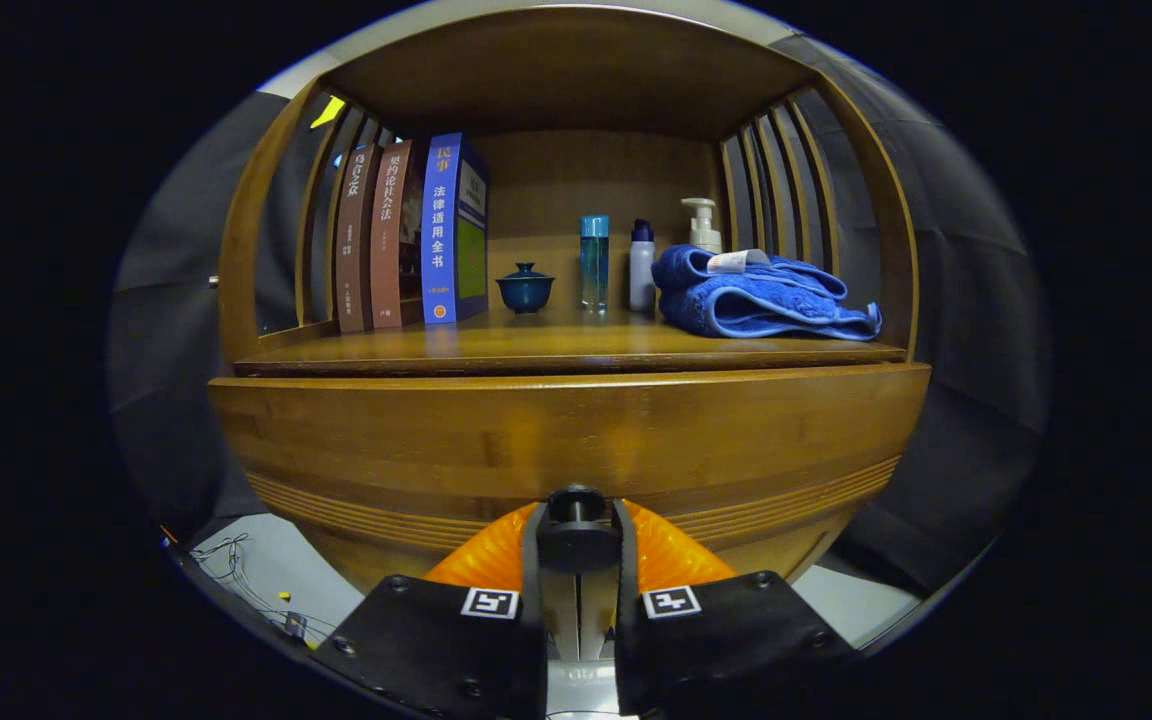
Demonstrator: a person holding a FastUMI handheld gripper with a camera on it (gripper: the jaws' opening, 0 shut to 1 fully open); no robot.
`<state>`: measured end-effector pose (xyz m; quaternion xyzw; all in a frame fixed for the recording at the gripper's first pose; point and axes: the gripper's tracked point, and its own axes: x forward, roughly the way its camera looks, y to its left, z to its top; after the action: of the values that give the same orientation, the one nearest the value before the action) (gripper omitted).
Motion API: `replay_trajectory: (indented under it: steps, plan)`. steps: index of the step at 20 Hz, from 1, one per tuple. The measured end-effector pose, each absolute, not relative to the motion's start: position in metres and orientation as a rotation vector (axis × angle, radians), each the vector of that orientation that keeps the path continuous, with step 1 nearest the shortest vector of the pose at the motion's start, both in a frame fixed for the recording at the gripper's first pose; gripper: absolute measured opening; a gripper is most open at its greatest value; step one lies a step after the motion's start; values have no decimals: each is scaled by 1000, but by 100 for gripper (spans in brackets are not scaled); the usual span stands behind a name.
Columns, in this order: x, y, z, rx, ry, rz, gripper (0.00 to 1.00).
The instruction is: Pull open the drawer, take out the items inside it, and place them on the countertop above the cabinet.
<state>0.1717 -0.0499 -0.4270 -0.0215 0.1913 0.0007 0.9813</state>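
Fingers (534, 540) of the gripper (577, 535) are clenching the dark drawer knob (576, 505) on the wooden drawer front (556, 430). Above, the countertop (536, 345) is bearing 3 books (406, 235), a teacup (525, 288), bottles (594, 262) and a blue towel (756, 295).

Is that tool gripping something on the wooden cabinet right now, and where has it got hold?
Yes. The tool is closed on the small dark round knob of the wooden drawer front, one finger pressing on each side of it.
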Motion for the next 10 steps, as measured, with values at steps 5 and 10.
replay_trajectory:
  steps: [5, 10]
  plan:
    - [131, -54, -420, -36, 399, 4, 31]
    - [95, -60, -413, -27, 397, 2, 31]
